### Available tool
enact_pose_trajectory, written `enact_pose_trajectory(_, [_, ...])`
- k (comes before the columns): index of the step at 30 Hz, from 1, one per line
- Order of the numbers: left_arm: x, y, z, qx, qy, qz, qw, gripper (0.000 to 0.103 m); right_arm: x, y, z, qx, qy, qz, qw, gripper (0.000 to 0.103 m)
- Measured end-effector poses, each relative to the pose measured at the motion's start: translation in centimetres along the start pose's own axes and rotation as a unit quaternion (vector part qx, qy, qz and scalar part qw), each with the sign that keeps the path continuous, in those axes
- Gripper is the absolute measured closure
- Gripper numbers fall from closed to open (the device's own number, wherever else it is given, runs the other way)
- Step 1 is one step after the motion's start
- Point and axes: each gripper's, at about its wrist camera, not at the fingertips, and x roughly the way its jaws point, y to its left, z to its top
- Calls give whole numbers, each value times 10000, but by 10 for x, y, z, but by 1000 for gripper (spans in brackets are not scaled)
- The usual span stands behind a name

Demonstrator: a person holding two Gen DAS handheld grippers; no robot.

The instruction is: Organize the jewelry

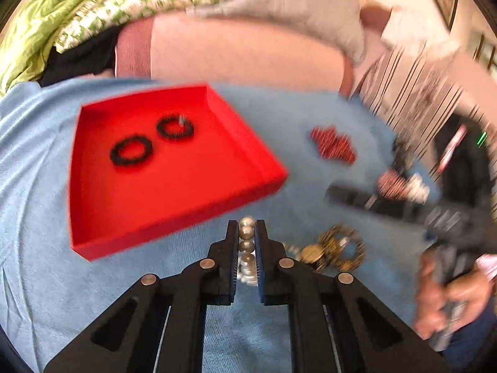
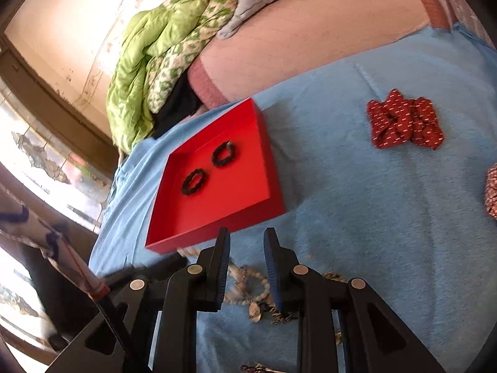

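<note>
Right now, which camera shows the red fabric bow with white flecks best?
The right wrist view: the red fabric bow with white flecks lies sharp and whole on the light blue cloth. The left wrist view shows it only as a motion-blurred red patch.

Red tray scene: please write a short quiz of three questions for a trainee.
1. True or false: the red tray holds two black rings.
2. What does the left gripper hold?
3. The right gripper has its jaws: A) open, B) shut on a ring.

Key: 1 true. 2 a string of silver beads. 3 A; beads and gold jewelry lie below it on the blue cloth.
</note>
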Motion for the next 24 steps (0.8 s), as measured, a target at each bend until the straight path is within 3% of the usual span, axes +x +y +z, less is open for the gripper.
enact_pose_trajectory(5, [-33, 7, 13, -94, -465, -317, 9984, 94, 8, 10, -8, -146, 179, 27, 9997, 79])
enact_pose_trajectory(12, [-47, 23, 15, -296, -610, -241, 9974, 94, 34, 49, -38, -990, 855, 186, 9912, 79])
enact_pose_trajectory(15, [-46, 29, 11, -322, -559, -178, 9978, 94, 36, 51, -39, -1100, 960, 47, 9893, 79])
enact_pose_trajectory(21, [-43, 33, 10, -376, -502, -186, 9979, 94, 39, 39, -46, -1521, 1214, -651, 9787, 75])
enact_pose_trajectory(24, [-42, 31, 10, -365, -499, -211, 9979, 94, 43, 36, -54, -1821, 1278, -860, 9711, 60])
